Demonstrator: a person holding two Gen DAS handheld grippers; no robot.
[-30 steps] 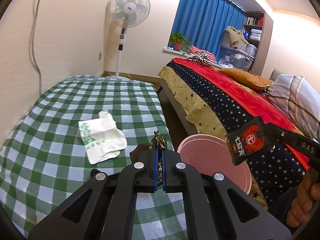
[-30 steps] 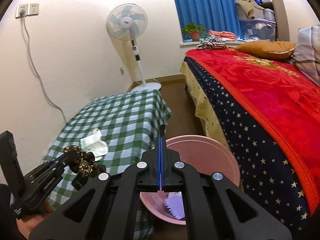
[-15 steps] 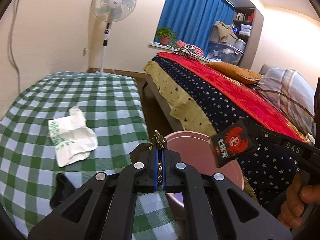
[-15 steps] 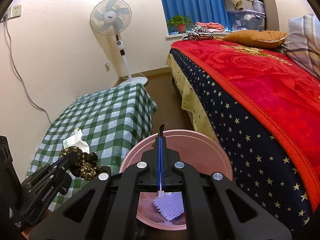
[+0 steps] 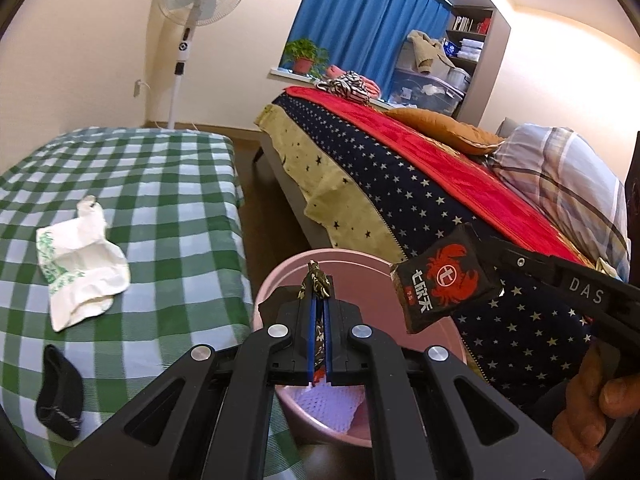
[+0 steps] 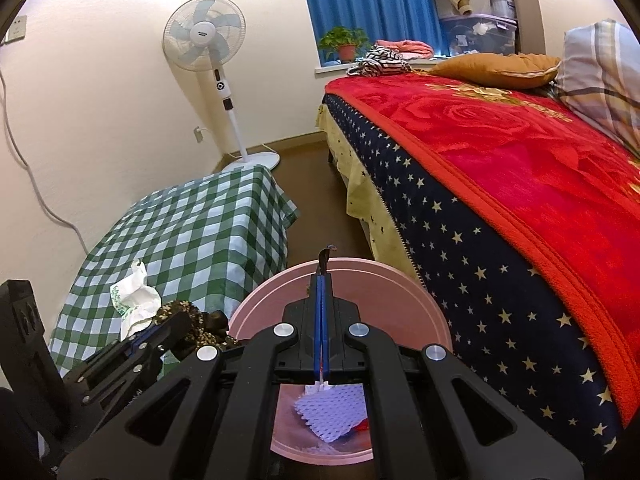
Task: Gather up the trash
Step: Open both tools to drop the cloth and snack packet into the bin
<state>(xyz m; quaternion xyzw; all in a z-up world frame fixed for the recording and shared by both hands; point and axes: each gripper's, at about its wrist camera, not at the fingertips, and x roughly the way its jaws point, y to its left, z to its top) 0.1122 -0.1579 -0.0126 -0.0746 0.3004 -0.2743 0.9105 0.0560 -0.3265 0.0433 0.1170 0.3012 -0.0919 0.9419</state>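
Note:
My left gripper (image 5: 318,300) is shut on a black-and-gold speckled scrap (image 5: 317,278) and hangs over the near rim of the pink bin (image 5: 280,276). In the right wrist view this scrap (image 6: 196,322) sits at the left gripper (image 6: 174,324), beside the bin's left rim. My right gripper (image 6: 322,280) is shut on a black packet with a red crab logo (image 5: 440,280), seen edge-on (image 6: 322,258) above the pink bin (image 6: 400,280). White foam netting (image 6: 332,412) lies in the bin. A white plastic bag (image 5: 80,256) and a black sock (image 5: 58,392) lie on the checked table (image 5: 160,184).
A bed with a red blanket and starred cover (image 6: 500,168) runs along the right of the bin. A standing fan (image 6: 212,60) is by the far wall. A narrow strip of brown floor (image 6: 312,184) separates table and bed. A person's hand (image 5: 592,396) holds the right gripper.
The left gripper has moved right from above the table's edge to over the bin's rim. The right gripper has sunk closer over the bin, still holding the packet.

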